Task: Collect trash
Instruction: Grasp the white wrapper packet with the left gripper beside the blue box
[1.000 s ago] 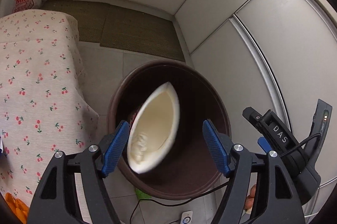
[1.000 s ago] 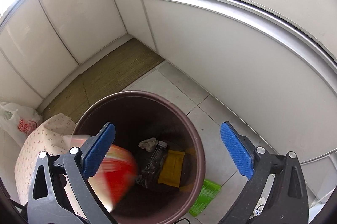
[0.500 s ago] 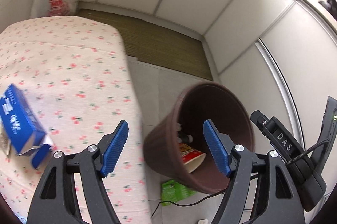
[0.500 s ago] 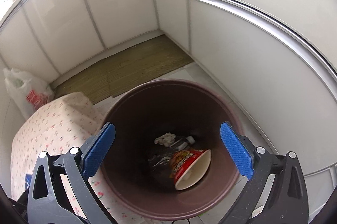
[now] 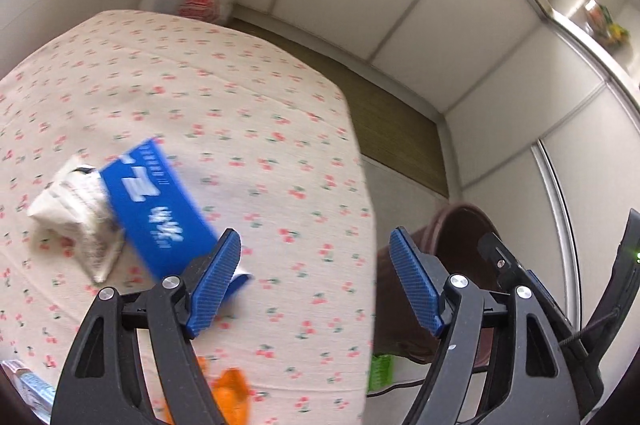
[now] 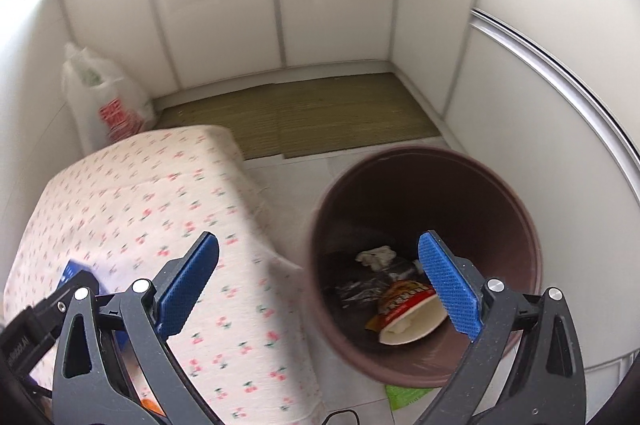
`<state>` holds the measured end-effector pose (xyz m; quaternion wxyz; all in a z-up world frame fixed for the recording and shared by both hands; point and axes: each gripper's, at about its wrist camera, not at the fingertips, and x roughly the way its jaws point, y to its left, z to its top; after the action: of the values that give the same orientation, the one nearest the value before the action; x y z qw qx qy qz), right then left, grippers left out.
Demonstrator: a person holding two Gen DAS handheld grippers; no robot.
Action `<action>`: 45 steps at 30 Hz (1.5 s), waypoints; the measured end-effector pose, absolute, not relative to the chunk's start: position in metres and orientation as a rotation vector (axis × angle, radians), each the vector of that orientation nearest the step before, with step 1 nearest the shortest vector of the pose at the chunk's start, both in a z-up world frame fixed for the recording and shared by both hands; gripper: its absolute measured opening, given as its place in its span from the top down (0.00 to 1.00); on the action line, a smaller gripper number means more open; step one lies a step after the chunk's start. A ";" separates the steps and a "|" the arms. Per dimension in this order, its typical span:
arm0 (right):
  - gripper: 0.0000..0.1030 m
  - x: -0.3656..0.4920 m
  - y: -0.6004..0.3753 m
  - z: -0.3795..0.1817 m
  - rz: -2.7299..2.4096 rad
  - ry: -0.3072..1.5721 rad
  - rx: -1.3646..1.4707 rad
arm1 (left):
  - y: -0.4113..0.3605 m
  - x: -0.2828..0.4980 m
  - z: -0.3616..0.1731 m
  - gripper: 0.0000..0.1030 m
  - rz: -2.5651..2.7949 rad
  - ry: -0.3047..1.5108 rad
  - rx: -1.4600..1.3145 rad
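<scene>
**Blue carton at ten o'clock of the left tongs**

Left tongs [image 5: 316,277]: wide open, empty, over the table [image 5: 280,113]. The blue carton [image 5: 160,217] lies just ahead at ten o'clock, long axis ten-to-four, touching a crumpled white packet [image 5: 76,213]. Right tongs [image 6: 320,285]: open, empty, farther off. The bin [image 6: 516,201], at two o'clock, holds a noodle cup [image 6: 408,309].

Printed cloth [image 5: 256,129] drapes the table, beside a smooth brown plastic bin [image 6: 516,209] and a glossy blue carton [image 5: 156,217].
</scene>
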<state>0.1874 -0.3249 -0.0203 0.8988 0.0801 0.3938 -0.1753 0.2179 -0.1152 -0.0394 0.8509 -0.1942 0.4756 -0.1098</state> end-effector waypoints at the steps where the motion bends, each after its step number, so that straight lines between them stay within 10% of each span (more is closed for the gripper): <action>1: 0.07 0.188 -0.318 -0.019 -0.349 0.814 0.152 | -0.107 0.217 -0.040 0.27 -0.220 1.001 -0.418; 39: 0.07 0.202 -0.153 -0.045 0.079 0.806 -0.267 | 0.067 0.226 -0.137 0.27 0.087 1.027 -1.124; 45: 0.07 0.208 -0.155 -0.050 0.084 0.821 -0.257 | 0.057 0.243 -0.141 0.63 0.013 1.039 -1.078</action>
<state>0.2077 -0.1551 -0.0504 0.9080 -0.1246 0.3980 0.0408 0.2434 0.0567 -0.1410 0.7327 -0.4899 0.4724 0.0059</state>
